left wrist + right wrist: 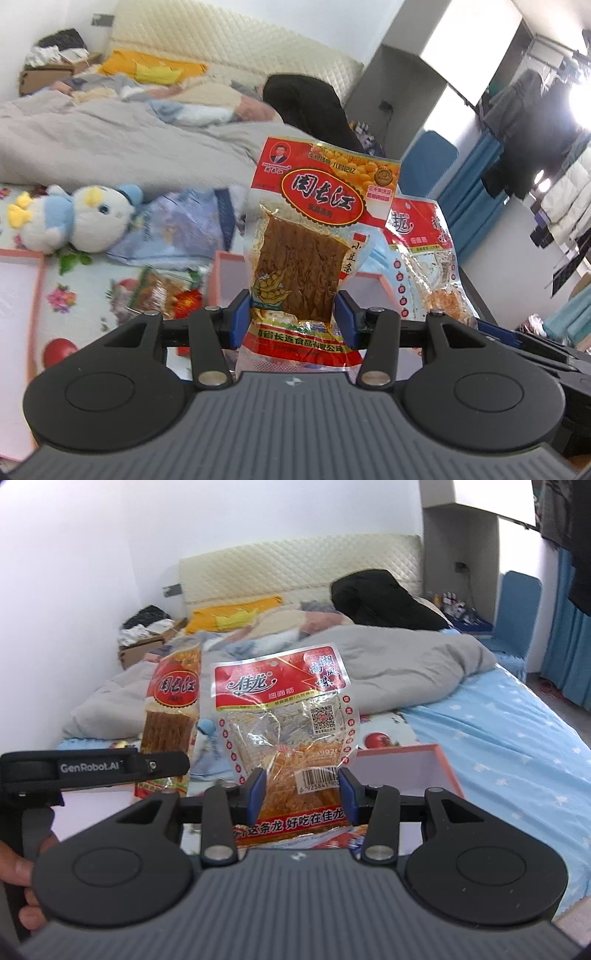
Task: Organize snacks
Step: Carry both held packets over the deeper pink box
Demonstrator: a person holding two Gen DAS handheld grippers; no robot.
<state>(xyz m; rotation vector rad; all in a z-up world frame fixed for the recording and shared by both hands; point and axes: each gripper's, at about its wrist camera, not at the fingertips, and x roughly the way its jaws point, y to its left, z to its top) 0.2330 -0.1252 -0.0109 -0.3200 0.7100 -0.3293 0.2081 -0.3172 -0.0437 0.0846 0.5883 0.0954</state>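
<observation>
Evidently both tongs (293,319) (303,795) pinch upright snack packets (306,236) (286,723).

Your left claw (292,319) covers the lower sides of the brown tofu-strip packet (306,251), and that packet hides most of the pink box (225,266) behind it, so you see only the box's near left corner and a strip of rim. To the right of the packet, the second snack packet (424,258) is partly covered by it. Left of the packet, a pink tray (18,295) is cut off by the picture's edge, and a small snack bag (162,291) on the floral sheet is too blurred to read. In the right wrist view, the orange-strip packet (291,738) hides the box floor behind it, and your hand (18,878) is cut by the left edge.
</observation>
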